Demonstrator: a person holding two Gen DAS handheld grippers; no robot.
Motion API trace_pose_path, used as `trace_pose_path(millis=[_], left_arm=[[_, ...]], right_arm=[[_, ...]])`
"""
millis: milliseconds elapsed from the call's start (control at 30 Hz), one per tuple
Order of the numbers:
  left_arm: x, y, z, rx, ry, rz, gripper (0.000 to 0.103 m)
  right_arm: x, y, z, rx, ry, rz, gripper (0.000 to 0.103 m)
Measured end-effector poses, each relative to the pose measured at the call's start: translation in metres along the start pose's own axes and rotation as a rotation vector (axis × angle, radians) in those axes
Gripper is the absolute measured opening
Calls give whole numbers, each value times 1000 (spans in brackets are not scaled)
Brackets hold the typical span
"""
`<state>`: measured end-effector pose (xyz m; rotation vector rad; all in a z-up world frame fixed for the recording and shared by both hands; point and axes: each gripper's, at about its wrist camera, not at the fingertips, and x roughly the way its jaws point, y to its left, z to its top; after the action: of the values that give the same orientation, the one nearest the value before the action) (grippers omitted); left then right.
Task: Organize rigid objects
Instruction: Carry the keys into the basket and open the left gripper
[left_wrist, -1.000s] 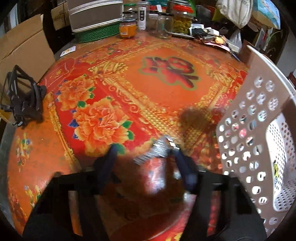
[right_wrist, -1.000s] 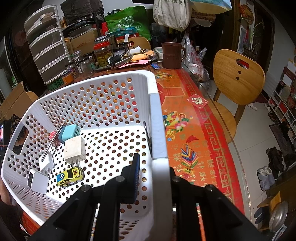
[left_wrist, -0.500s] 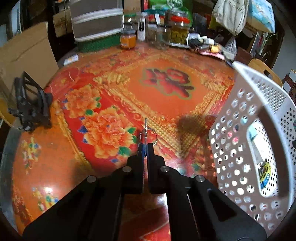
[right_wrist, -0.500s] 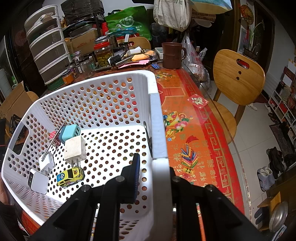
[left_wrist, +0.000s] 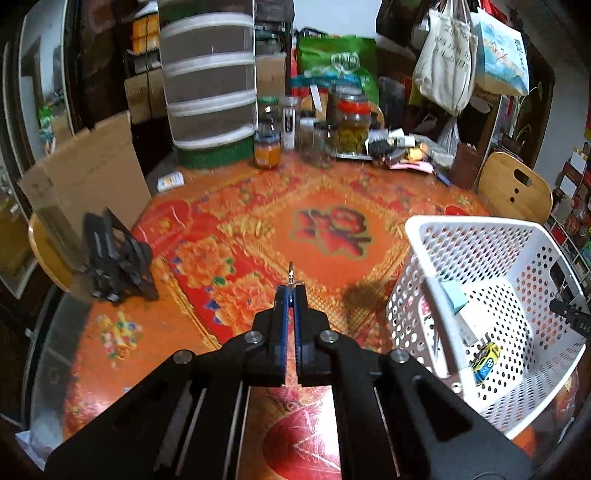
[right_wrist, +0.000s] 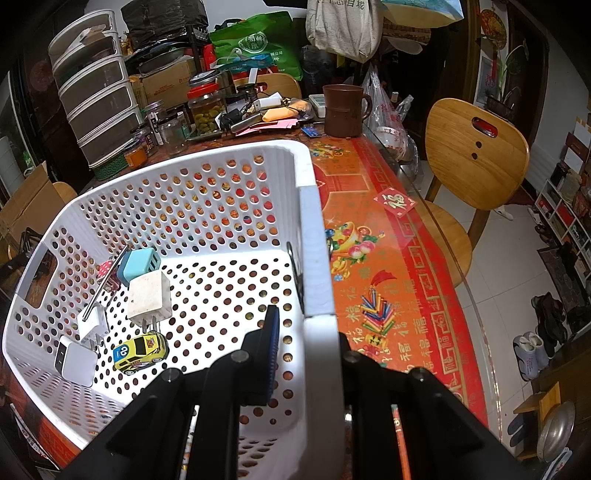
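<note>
My left gripper (left_wrist: 291, 295) is shut on a small metal key with a ring (left_wrist: 291, 275) and holds it above the red patterned tablecloth. The white perforated basket (left_wrist: 417, 236) stands to its right. My right gripper (right_wrist: 306, 325) is shut on the basket's side wall (right_wrist: 314, 258), one finger inside and one outside. In the basket lie a yellow toy car (right_wrist: 140, 350), a white charger (right_wrist: 149, 299), a blue charger (right_wrist: 138, 264), a white adapter (right_wrist: 74, 360) and a thin metal rod (right_wrist: 105, 280).
A black folding stand (left_wrist: 114, 258) sits at the table's left edge. Jars (left_wrist: 351, 125), a stack of drawers (left_wrist: 210, 92) and clutter line the far side. A brown mug (right_wrist: 343, 110) stands at the far right. A wooden chair (right_wrist: 472, 155) is beside the table.
My left gripper has closed on the key, lifted it off the cloth and pulled back and up, so the basket's inside shows. The right gripper and basket have stayed still.
</note>
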<state>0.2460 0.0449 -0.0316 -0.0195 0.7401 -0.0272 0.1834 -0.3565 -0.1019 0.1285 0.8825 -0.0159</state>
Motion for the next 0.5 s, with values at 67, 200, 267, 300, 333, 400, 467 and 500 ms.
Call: trace_pose_path(millis=[67,200,267,300,333,400,467,500], left_arm=[[-14,-3,4,10,-26,18,2],[-37,-10,11,17,-49,34,2],[-47,-12,14,17,-57,35,2],[-50,-13,15,16,-60,35,2],[-54,-16,17,17,-63,39,2],[-62,-23,20,25,-76,41,2],[-68,-33,23,33,-82,39,2],[-69,-37,24,39,-85,33,2]], right_arm=[[0,0,0,0,0,0,16],[0,0,0,-1,1,0,16],[0,0,0,0,0,1,17],[0,0,0,0,0,0,17],[0,0,0,0,0,0,17],[0,0,0,0,1,0,17],[0,0,0,0,0,0,17],[0,0,0,-1,1,0,17]])
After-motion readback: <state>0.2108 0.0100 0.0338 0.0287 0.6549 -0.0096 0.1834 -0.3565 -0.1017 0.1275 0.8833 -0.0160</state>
